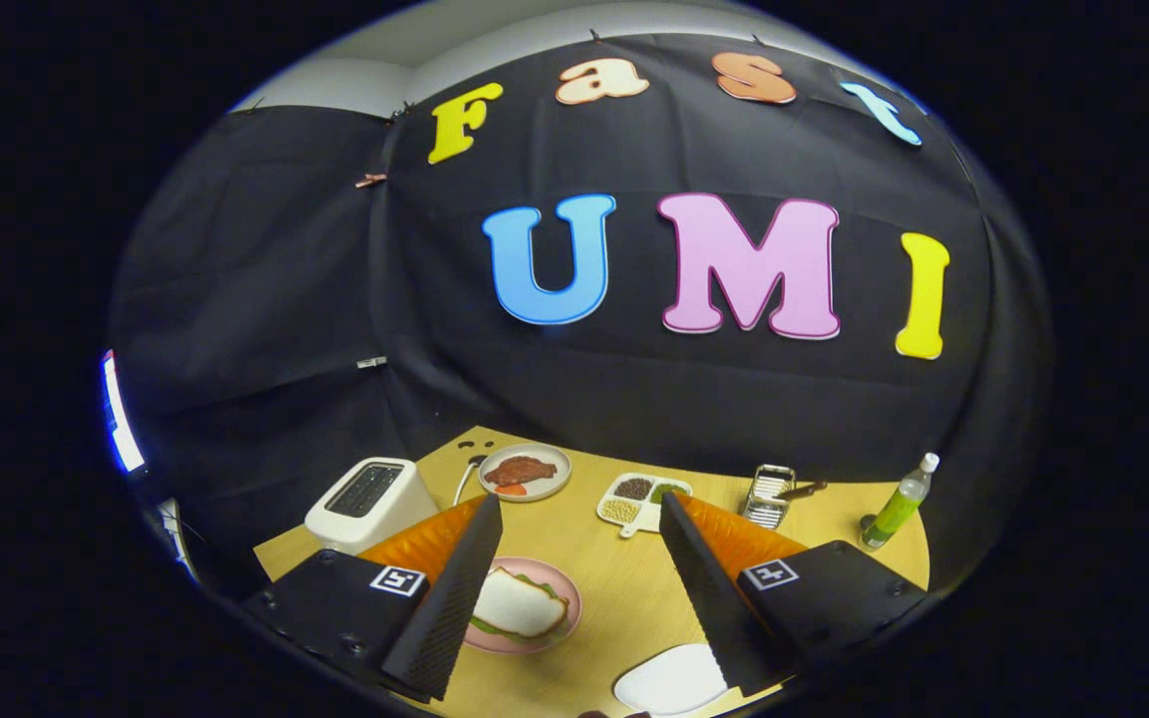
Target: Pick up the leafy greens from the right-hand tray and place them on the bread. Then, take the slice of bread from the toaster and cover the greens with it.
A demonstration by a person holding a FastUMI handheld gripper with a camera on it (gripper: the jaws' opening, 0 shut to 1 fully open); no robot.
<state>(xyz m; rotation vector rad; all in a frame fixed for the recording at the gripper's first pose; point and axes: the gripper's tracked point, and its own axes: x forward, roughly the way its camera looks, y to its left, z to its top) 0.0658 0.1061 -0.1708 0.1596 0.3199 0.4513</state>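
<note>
Pale wooden tabletop [624, 598], then white two-slot toaster [370, 504], its slots apparently empty. Round pink plate [567, 588], between the fingers near the left one, carries a white bread slice [520, 603] lying over leafy greens [491, 628] whose edges peek out. Black two-finger gripper [579, 598]: jaws spread wide, grasping nothing, above the table. Judgement: the sandwich looks covered; withdraw straight upward, clear of the slice.

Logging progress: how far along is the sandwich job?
Looks done: bread slice lies over greens on the pink plate, and the toaster slots look empty. In hand: nothing; the tool is open above the table. Left: nothing visible.
</note>
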